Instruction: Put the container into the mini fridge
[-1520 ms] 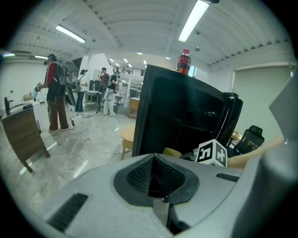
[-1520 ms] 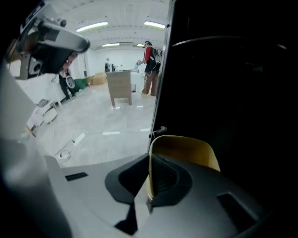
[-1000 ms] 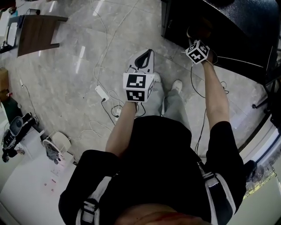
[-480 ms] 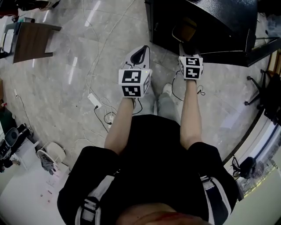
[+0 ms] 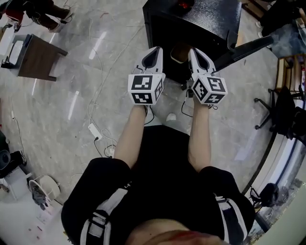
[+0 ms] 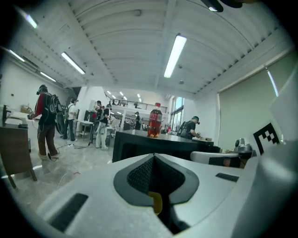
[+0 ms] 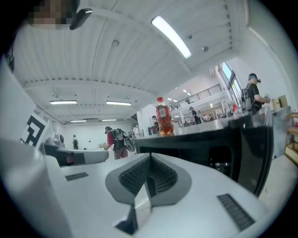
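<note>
Left tongs (image 5: 154, 52) and right tongs (image 5: 196, 53): both pressed shut, nothing held, side by side. Container (image 5: 179, 52) sat just ahead between the two tips, apparently in the mini fridge's (image 5: 210, 21) dark open front. Right tongs judged slightly nearer. Container's long axis not readable. Bottle (image 5: 184, 5) stood beyond, on the fridge top.

The head camera looks steeply down past the person's chest and forearms. It takes in the white left gripper (image 5: 152, 58) and white right gripper (image 5: 198, 56) side by side, with the boxy black mini fridge (image 5: 205, 21) just beyond their tips. Each gripper camera sits close behind its own jaws, low down, facing forward and tilted up toward the ceiling. Both gripper views share the fridge front and the red-capped amber bottle (image 6: 154, 122) on top of it. Each also catches the other gripper at its inner edge.
</note>
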A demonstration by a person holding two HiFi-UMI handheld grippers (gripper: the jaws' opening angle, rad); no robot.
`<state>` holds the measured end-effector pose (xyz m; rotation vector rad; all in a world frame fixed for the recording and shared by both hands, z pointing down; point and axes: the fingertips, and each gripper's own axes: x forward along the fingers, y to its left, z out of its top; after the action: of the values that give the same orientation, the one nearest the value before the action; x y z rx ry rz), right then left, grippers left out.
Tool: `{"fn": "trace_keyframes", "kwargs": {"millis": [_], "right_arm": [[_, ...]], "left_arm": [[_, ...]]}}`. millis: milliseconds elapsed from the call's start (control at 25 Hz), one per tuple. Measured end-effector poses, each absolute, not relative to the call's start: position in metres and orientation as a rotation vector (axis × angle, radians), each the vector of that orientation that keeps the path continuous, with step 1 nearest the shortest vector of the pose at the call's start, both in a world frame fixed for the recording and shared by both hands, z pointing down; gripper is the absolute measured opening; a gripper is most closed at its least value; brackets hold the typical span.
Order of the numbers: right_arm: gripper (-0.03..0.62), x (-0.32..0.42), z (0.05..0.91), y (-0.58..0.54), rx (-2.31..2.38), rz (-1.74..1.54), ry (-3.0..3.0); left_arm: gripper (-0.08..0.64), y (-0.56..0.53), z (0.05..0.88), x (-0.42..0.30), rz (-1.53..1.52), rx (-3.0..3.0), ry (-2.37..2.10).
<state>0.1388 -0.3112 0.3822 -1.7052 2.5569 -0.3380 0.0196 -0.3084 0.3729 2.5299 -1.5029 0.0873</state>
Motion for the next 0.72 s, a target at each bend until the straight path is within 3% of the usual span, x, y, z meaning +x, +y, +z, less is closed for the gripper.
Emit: {"fn": "trace_keyframes", "kwargs": {"millis": [440, 720], "right_arm": [[0.012, 0.19, 0.292, -0.287, -1.782, -0.108, 2.451], [0.012, 0.184, 0.286, -0.286, -1.75, -0.088, 2.469]], "left_arm": [[0.006, -0.286, 0.304, 0.05, -0.062, 2.644, -1.543], [0.006, -0.283, 0.301, 0.056, -0.058, 2.659, -1.546]]}}
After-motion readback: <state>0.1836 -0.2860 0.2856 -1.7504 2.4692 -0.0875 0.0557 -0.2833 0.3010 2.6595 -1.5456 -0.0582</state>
